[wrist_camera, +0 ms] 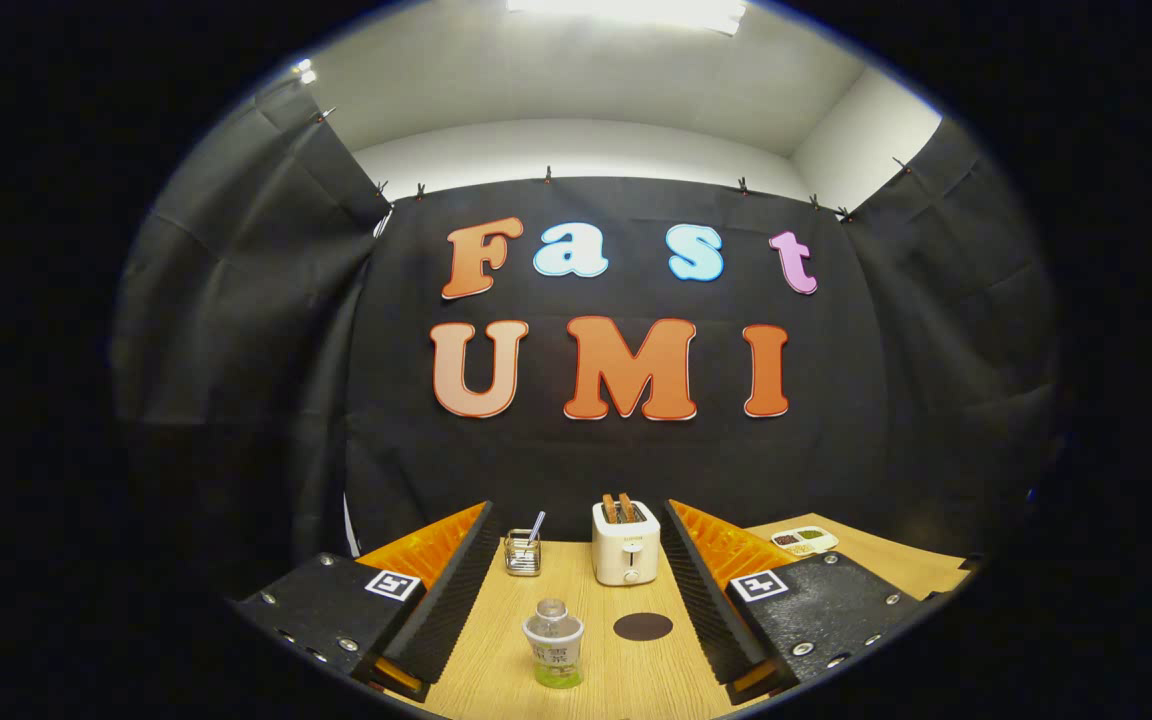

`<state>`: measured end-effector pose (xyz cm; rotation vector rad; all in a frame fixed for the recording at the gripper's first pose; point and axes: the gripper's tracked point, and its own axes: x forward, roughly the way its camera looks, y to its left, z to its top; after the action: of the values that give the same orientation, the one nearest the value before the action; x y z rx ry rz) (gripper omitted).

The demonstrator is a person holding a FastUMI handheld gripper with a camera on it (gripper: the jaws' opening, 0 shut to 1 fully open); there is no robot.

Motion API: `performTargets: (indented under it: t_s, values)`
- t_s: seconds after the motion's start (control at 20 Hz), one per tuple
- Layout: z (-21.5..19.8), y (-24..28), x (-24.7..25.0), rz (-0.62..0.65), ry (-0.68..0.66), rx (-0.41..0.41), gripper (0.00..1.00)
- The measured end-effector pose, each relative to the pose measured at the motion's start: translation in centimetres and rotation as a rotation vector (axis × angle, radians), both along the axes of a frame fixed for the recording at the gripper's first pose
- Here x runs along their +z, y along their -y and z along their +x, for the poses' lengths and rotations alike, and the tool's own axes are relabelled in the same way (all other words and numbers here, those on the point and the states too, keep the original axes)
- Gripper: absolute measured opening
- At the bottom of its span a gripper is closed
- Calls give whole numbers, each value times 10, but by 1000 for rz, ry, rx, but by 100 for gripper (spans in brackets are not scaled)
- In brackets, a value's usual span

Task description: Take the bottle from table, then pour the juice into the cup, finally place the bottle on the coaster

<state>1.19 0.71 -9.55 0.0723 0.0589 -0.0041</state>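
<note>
Your gripper [576,600]: fingers spread wide, gripping nothing. Bottle [554,643] upright between them on tabletop [496,670]. Coaster [643,627] just beside bottle. Toaster [626,543], cup [523,552] beyond.

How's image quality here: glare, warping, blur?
Gripper view: ceiling light blown out at top; fisheye bends the table edges; bottle, coaster and toaster sharp, evenly lit, between the open fingers.
</note>
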Motion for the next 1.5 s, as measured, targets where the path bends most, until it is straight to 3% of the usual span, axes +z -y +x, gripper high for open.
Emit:
performTargets:
  t_s: [0.35, 0.85, 1.15, 1.5]
  values:
    - [5, -12, -66, -78, -60, -16, 97]
    - [17, -28, -171, -55, -177, -41, 97]
    - [43, -52, -237, -69, -229, 67, 95]
    - [53, -58, -270, -44, -281, 83, 87]
